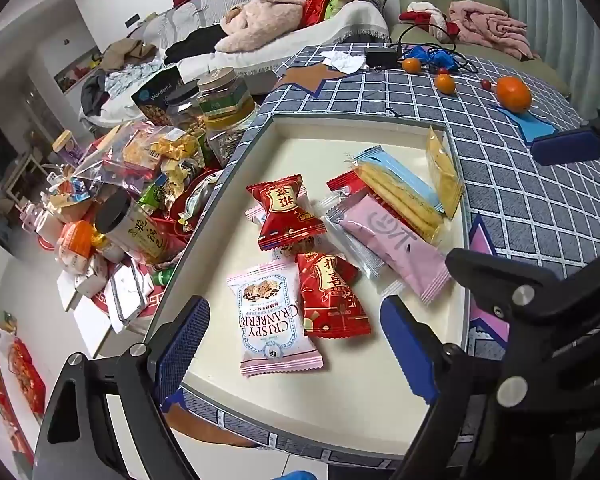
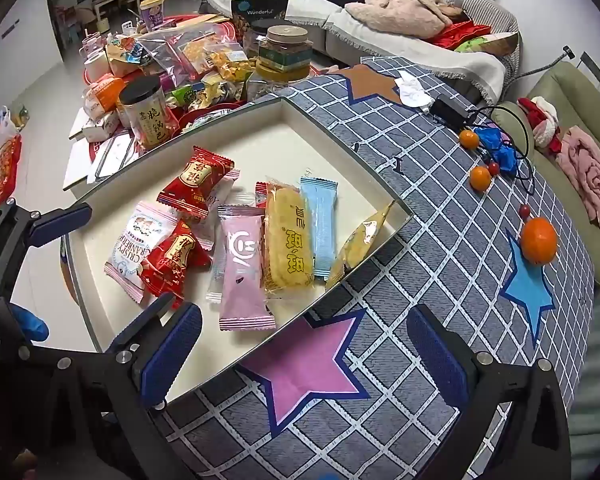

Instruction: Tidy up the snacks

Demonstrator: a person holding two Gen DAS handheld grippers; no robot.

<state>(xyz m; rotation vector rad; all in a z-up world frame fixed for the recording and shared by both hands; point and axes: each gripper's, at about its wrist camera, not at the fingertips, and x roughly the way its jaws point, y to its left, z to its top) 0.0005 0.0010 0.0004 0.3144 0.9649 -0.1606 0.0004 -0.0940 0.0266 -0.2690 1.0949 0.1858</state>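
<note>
A shallow cream tray sits on a grey checked cloth. In it lie several snack packs: a pink-and-white cranberry crisp pack, two red candy packs, a pink bar, a yellow cracker pack, a light blue bar and a yellow pack leaning on the tray wall. My left gripper is open and empty above the tray's near part. My right gripper is open and empty over the pink star beside the tray.
A low table to the left is piled with jars, bagged snacks and boxes. Oranges, small red fruits, a black adapter with cables and crumpled paper lie on the cloth. A sofa with clothes stands behind.
</note>
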